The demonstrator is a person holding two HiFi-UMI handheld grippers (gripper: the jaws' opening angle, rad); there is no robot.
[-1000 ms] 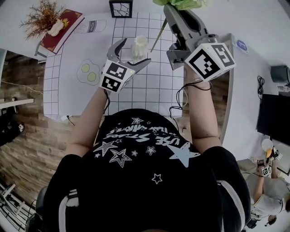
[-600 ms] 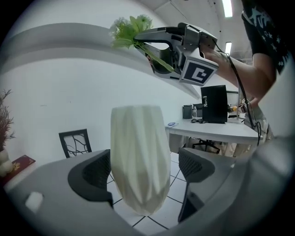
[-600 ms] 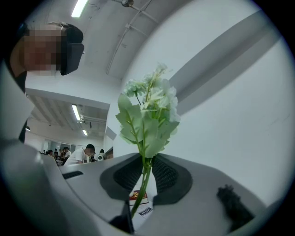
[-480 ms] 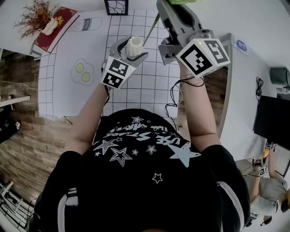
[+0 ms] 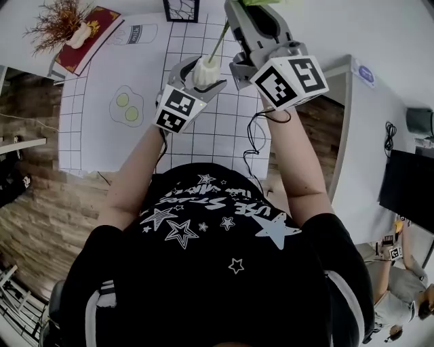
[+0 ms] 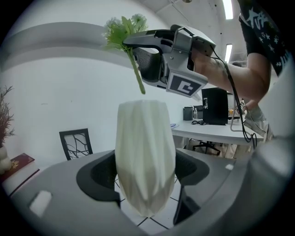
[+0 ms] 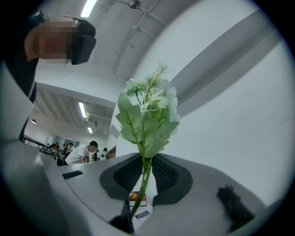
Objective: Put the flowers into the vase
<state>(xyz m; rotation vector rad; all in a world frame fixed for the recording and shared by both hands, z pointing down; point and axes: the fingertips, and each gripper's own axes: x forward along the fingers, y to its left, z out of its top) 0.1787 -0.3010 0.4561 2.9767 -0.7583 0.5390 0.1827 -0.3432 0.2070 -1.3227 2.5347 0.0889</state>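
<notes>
A white faceted vase (image 5: 207, 66) stands on the grid mat (image 5: 224, 129). My left gripper (image 5: 198, 76) has just been closing around it, and in the left gripper view the pads lie against both sides of the vase (image 6: 145, 152). My right gripper (image 5: 239, 12) is shut on the thin stem of a pale green flower sprig (image 7: 150, 115). It holds the sprig above and just right of the vase. In the left gripper view the flower (image 6: 122, 30) hangs from the right gripper (image 6: 131, 42), stem end pointing down a little above the vase mouth.
A black framed picture (image 5: 180, 9) stands at the mat's far edge. A red book with a dried plant (image 5: 85, 30) lies at the far left. Fried-egg (image 5: 129, 105) and milk (image 5: 135, 32) prints mark the mat. A desk with a monitor (image 5: 407, 190) is to the right.
The left jaws went from wide open beside the vase to closed around it. The right gripper carried the flower left and nearer, so the stem now hangs close above the vase.
</notes>
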